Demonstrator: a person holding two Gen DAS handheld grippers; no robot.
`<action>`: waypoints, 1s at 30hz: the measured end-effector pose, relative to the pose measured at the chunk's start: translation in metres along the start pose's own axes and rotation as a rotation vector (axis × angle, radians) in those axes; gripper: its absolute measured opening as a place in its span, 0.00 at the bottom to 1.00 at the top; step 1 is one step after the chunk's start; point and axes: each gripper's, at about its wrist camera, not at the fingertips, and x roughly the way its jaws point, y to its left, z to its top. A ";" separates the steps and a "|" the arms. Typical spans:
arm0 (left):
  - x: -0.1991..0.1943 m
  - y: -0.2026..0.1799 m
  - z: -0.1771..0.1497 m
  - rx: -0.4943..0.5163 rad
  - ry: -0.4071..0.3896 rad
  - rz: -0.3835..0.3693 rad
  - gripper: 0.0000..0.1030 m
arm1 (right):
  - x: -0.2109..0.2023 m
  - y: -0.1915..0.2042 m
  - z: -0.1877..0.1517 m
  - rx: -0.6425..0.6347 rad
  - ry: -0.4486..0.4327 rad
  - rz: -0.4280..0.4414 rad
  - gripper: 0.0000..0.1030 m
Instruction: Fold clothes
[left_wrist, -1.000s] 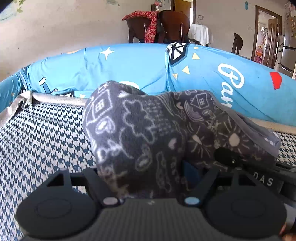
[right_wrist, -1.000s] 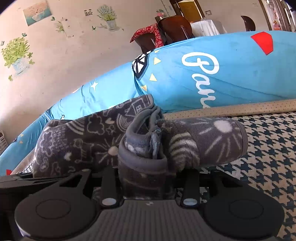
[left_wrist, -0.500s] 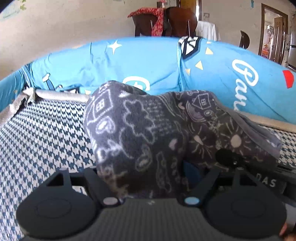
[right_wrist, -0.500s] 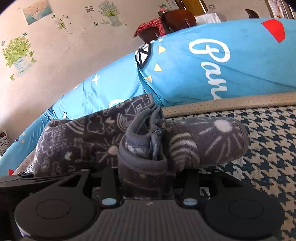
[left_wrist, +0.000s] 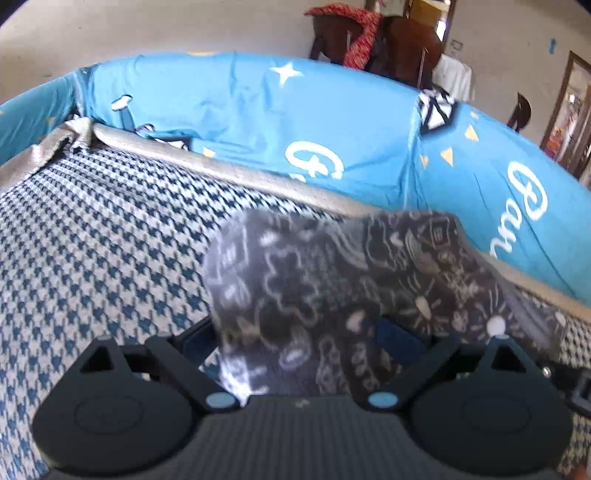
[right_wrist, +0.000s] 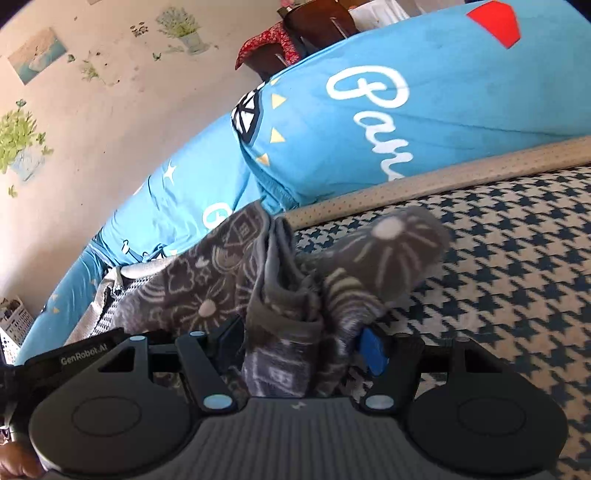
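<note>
A dark grey fleece garment (left_wrist: 332, 288) printed with pale doodles hangs bunched over the houndstooth bed surface (left_wrist: 103, 236). My left gripper (left_wrist: 295, 343) is shut on one bunched end of it, the cloth filling the space between the fingers. In the right wrist view the same garment (right_wrist: 388, 254) shows its grey-trimmed hem, and my right gripper (right_wrist: 299, 347) is shut on that folded edge. A blue pad (right_wrist: 373, 350) peeks out beside the cloth. The left gripper's black body (right_wrist: 85, 356) shows at the left of the right wrist view, close alongside.
Blue cushions (left_wrist: 258, 122) with white lettering line the bed's far side behind a beige piped edge (left_wrist: 236, 173). A dark wooden chair with a red cloth (left_wrist: 369, 40) stands beyond. A wall with plant stickers (right_wrist: 22, 140) rises at the left.
Both grippers have tilted and dropped toward the bed with the garment still held; the cloth sits lower in the left view, and the right view has rolled so the bed slopes.
</note>
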 end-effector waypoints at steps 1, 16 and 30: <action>-0.006 0.001 0.002 0.003 -0.021 0.008 0.97 | -0.004 -0.001 0.001 0.003 0.000 -0.010 0.65; -0.015 0.035 0.020 -0.092 -0.104 0.216 1.00 | -0.050 0.020 0.007 -0.175 -0.116 0.089 0.63; 0.019 0.054 0.017 -0.119 -0.067 0.297 1.00 | -0.004 0.016 -0.021 -0.178 0.037 0.094 0.57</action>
